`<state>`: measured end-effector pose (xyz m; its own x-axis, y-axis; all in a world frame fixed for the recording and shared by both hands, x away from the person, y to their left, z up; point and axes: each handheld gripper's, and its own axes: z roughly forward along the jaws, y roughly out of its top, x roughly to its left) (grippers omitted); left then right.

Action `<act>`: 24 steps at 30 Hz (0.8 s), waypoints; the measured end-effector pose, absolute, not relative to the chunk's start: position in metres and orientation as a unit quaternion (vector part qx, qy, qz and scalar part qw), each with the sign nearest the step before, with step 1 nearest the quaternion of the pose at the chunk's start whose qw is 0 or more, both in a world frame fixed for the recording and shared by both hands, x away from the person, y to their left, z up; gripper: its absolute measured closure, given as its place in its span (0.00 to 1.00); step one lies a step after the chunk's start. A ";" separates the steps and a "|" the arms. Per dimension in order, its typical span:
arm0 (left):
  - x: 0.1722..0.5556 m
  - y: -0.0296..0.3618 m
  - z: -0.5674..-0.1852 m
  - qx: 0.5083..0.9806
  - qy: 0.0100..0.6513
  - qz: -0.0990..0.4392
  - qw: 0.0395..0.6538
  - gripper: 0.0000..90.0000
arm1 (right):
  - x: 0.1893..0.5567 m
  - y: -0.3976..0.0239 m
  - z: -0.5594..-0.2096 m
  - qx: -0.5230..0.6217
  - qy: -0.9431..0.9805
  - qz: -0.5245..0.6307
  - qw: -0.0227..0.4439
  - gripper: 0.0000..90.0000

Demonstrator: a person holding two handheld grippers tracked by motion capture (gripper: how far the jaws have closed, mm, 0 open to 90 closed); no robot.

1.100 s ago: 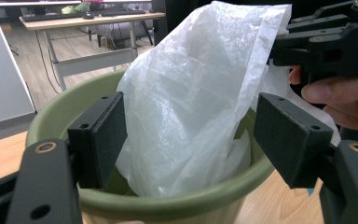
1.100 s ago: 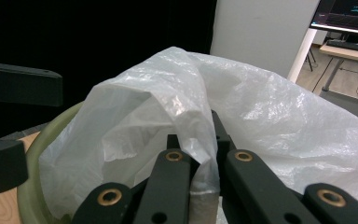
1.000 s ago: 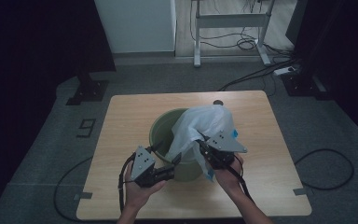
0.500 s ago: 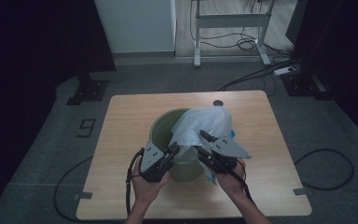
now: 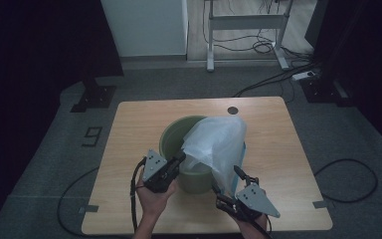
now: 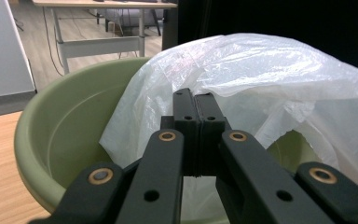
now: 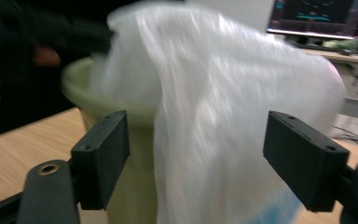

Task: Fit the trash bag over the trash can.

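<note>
A pale green bucket (image 5: 171, 130) stands mid-table with a white plastic bag (image 5: 219, 142) draped over its right side. My left gripper (image 5: 181, 157) is at the near rim, shut on the bag's edge. In the left gripper view its jaws (image 6: 196, 100) meet on the bag (image 6: 270, 79) above the bucket (image 6: 65, 135). My right gripper (image 5: 227, 180) sits lower, near the table's front right; its jaws have just been opening. In the right gripper view it (image 7: 200, 154) stands open, with the hanging bag (image 7: 223, 84) loose between the pads, beside the bucket (image 7: 98, 100).
A small dark round disc (image 5: 233, 110) lies near the far edge of the wooden table (image 5: 288, 149). Beyond the table are a white desk frame (image 5: 246, 22) and cables on the grey floor (image 5: 278, 74).
The left gripper has come in to the bucket's near rim and closed on the bag. The right gripper has let go of the bag, opened, and dropped back toward the table's near edge.
</note>
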<state>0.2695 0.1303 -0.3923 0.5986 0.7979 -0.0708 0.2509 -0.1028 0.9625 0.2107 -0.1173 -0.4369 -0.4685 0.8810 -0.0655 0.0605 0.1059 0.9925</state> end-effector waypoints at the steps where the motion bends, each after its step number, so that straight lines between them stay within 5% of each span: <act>1: 0.269 0.131 -0.392 0.700 0.374 0.247 0.556 0.99 | 0.211 -0.117 -0.442 0.371 0.646 0.557 0.367 0.23; 8: 0.269 0.138 -0.388 0.690 0.380 0.243 0.566 0.99 | 0.221 -0.120 -0.472 0.425 0.634 0.535 0.362 0.35; 9: 0.269 0.139 -0.388 0.689 0.380 0.242 0.568 0.99 | 0.224 -0.122 -0.477 0.425 0.636 0.534 0.360 0.50; 10: 0.269 0.140 -0.388 0.688 0.380 0.240 0.569 0.99 | 0.224 -0.122 -0.477 0.425 0.636 0.534 0.360 0.50; 12: 0.269 0.143 -0.388 0.689 0.380 0.237 0.570 0.99 | 0.227 -0.125 -0.481 0.421 0.640 0.532 0.362 0.70; 15: 0.268 0.147 -0.387 0.687 0.379 0.234 0.573 0.99 | 0.226 -0.128 -0.481 0.402 0.641 0.512 0.406 0.88; 24: 0.264 0.162 -0.383 0.673 0.378 0.243 0.588 0.99 | 0.240 -0.144 -0.442 0.396 0.614 0.533 0.427 0.89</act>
